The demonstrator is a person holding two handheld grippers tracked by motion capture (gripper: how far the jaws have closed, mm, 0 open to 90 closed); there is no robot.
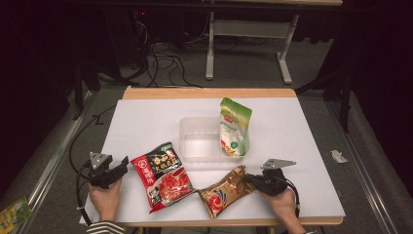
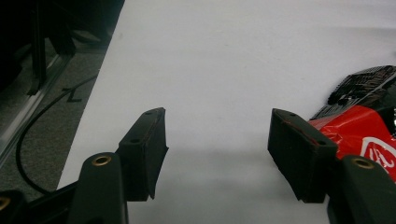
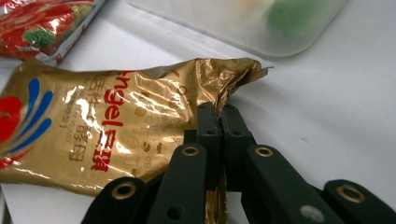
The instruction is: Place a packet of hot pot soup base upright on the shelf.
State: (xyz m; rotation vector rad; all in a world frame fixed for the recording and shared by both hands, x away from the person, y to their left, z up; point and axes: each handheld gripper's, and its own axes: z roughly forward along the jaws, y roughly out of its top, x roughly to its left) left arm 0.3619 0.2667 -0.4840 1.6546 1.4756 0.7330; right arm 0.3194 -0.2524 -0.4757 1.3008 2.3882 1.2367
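**Gold pouch pinched, bin next**

White table point(image 1: 292, 146) carries a clear bin point(image 1: 195, 141) at centre, 1 green-white bag point(image 1: 235, 127) leaning inside. Near-right of the bin lies the gold pouch point(image 1: 225, 191); the right gripper point(image 3: 219, 116) is clamped on its right edge. Lift slowly, since the thin seam could slip. Left gripper point(image 2: 217, 149) stands apart, empty, beside the red packet point(image 1: 162, 175).

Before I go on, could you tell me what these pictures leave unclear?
- Gold packet: its near edge is hidden behind the right gripper in the right gripper view.
- Red packet: cut off by the left gripper view's right edge.
- Clear tub: blurred in the right gripper view.
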